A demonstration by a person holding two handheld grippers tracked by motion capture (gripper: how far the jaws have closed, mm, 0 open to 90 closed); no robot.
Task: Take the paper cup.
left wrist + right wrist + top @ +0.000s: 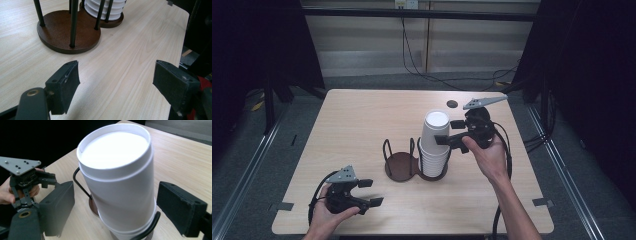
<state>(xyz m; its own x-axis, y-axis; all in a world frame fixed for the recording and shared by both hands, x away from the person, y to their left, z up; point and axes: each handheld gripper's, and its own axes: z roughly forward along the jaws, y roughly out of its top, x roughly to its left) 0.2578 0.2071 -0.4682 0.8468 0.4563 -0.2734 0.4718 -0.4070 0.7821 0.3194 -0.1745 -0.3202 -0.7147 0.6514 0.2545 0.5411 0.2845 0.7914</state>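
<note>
In the holder point(404, 162), inverted white cups point(435, 142) stack; right gripper point(447, 132) straddles them unclenched, left gripper point(371, 192) released.

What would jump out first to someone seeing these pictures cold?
The tall stack of white paper cups stands upside down in the right ring of a dark double cup holder at mid-table. The right gripper has its jaws either side of the top cup, though contact isn't clear. The left gripper waits near the table's front left, with nothing between its jaws.
</note>
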